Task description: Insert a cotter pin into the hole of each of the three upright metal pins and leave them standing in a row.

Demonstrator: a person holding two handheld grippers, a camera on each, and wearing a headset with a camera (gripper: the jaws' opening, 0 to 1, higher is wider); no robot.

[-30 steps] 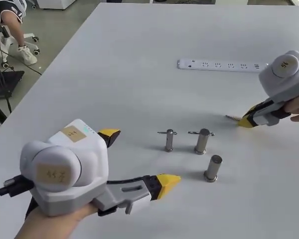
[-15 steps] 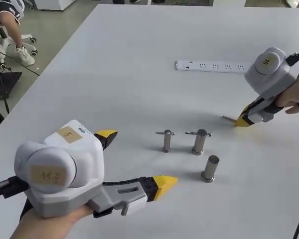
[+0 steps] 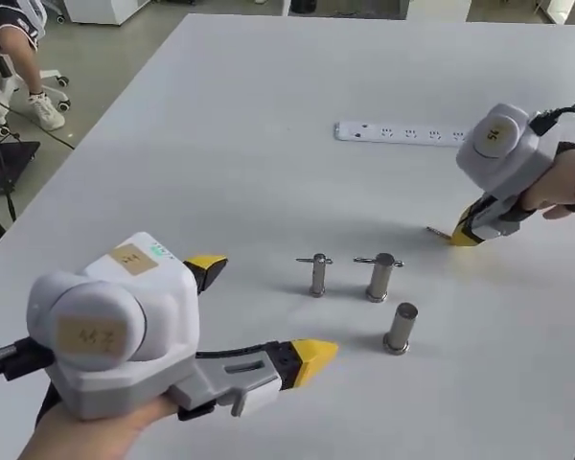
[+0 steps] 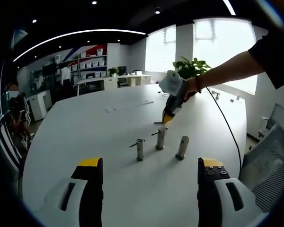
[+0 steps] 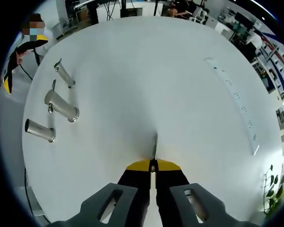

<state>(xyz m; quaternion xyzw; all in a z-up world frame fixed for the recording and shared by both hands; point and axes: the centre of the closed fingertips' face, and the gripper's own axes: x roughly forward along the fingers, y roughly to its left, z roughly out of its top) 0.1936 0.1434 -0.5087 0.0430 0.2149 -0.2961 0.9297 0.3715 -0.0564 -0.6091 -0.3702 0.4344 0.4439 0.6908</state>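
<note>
I'm looking down across a wide white table (image 3: 220, 144), and a white power strip (image 3: 398, 133) is lying flat toward its far right, running left to right. Off the table's far left corner someone (image 3: 19, 38) is sitting on a wheeled chair (image 3: 56, 71), one white sneaker (image 3: 50, 107) resting on the grey floor, with black cables (image 3: 2, 101) trailing near it. Beyond the table a leafy green plant (image 4: 191, 67) is standing by bright windows (image 4: 217, 45), shelves (image 4: 92, 61) are lining a wall, and a grey mesh chair (image 4: 270, 151) is standing beside the table's edge.
</note>
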